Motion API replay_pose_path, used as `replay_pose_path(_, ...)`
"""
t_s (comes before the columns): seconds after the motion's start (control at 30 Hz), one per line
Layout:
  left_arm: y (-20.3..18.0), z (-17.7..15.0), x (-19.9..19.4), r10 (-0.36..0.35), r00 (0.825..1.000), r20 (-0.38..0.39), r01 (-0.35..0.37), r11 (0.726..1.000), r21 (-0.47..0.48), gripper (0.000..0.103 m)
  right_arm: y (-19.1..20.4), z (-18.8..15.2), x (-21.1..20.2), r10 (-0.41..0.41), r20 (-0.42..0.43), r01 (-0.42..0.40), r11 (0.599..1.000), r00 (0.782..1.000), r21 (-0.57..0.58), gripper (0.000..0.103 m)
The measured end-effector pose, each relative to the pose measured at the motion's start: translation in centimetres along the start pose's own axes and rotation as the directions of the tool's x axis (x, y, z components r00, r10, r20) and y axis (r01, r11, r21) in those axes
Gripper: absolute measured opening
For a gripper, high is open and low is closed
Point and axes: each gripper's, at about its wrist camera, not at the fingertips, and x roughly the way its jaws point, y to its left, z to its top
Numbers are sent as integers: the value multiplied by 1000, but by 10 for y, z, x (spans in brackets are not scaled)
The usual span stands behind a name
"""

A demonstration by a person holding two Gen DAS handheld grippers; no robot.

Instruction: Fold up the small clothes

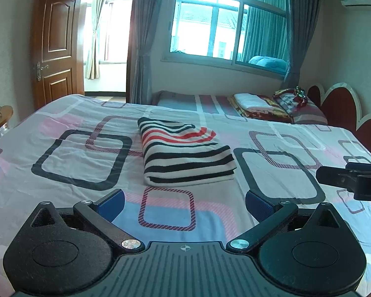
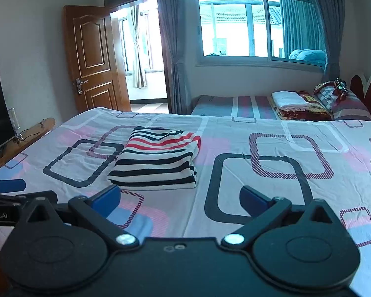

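The striped garment [image 1: 185,153] lies folded mid-bed [image 1: 61,163] — soft, light, floppy. Both the left gripper [image 1: 184,203] and right gripper [image 2: 179,198] hover spread, empty — a corner pinch likely suits.

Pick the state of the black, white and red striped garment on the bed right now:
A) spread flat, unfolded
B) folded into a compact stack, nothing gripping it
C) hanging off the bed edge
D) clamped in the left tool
B: the black, white and red striped garment lies folded in layers on the patterned bedsheet, while the left tool and right tool are both open, short of it.
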Motion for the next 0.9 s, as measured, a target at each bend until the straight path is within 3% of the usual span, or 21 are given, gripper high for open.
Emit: replay_pose_path(0.9, 1, 1, -3, 5, 1000, -3, -5, 1000, -10, 103, -3, 0, 4, 6, -4, -6, 1000, 1000, 1, 102)
